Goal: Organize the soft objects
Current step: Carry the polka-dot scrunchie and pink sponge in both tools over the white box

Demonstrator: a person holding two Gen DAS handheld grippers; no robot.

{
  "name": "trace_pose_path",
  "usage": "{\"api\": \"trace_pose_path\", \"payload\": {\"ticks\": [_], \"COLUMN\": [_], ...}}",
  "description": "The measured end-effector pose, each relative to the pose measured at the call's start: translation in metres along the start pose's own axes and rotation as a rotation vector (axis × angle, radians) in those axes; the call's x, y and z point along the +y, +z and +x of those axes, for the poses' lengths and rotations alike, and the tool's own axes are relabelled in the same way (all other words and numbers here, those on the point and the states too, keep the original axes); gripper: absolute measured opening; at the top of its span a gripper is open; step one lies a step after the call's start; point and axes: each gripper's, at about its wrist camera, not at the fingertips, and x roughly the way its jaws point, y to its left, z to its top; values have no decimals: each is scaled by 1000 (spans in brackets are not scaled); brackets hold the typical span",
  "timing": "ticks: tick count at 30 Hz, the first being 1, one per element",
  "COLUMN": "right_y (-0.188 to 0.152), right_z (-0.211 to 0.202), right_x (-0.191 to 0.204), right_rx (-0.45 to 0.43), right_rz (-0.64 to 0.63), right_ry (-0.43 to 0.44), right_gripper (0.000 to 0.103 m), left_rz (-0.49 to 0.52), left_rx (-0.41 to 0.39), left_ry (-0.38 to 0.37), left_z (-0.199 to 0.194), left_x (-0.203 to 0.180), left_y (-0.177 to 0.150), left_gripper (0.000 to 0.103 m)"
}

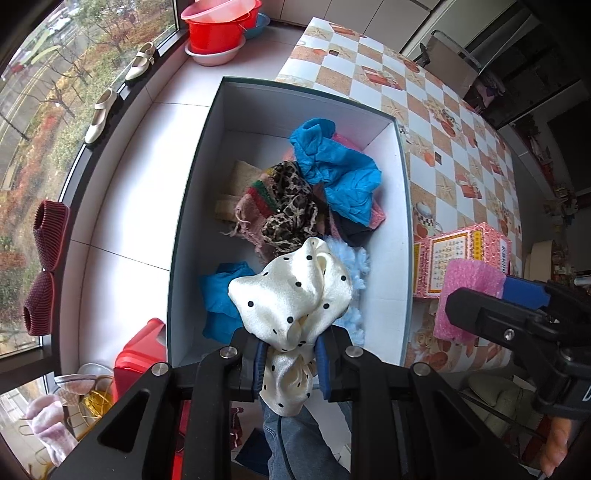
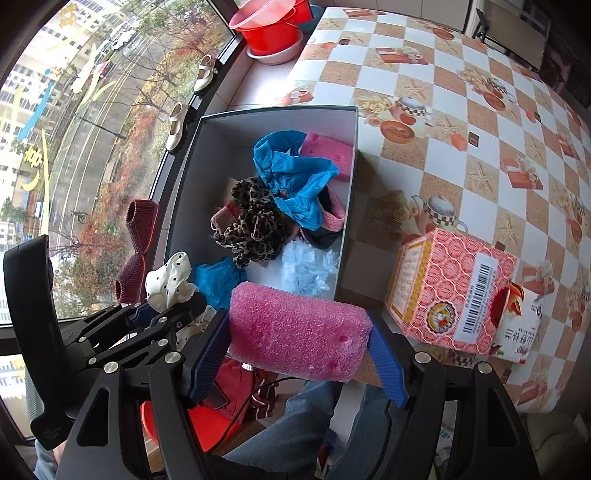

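My left gripper (image 1: 290, 360) is shut on a cream polka-dot cloth (image 1: 291, 295), held over the near end of an open white box (image 1: 402, 229). In the right wrist view the cloth (image 2: 168, 282) hangs at the box's near left corner. My right gripper (image 2: 297, 352) is shut on a pink foam block (image 2: 297, 330), just in front of the box's near wall (image 2: 345, 236). The block also shows in the left wrist view (image 1: 467, 295). Inside the box lie a blue crumpled cloth (image 1: 336, 168), a leopard-print scarf (image 1: 290, 206), a light blue fluffy piece (image 2: 306, 269) and another pink foam block (image 2: 327, 151).
A pink patterned carton (image 2: 448, 291) stands on the checkered tablecloth (image 2: 480, 122) right of the box. Red and pink basins (image 1: 218, 33) sit on the window ledge at the back. Shoes (image 1: 99, 116) and red knit slippers (image 1: 46, 266) line the sill.
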Motion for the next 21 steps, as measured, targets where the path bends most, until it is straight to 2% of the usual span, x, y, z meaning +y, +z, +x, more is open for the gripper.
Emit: {"api": "trace_pose_path", "payload": {"ticks": [12,21], "right_y": [17,26], "right_z": [23,34], "right_x": [27,30], "right_rx": [9,20], "right_rz": [-108,-135], "right_ry": [-79,-109], "right_gripper": [73,73], "left_rz": [13,22], "left_rx": [8,18], "left_ry": [48,58], "left_z": [17,25], "left_x": [5,3], "left_y": [7,11], "left_gripper": [24,24]}}
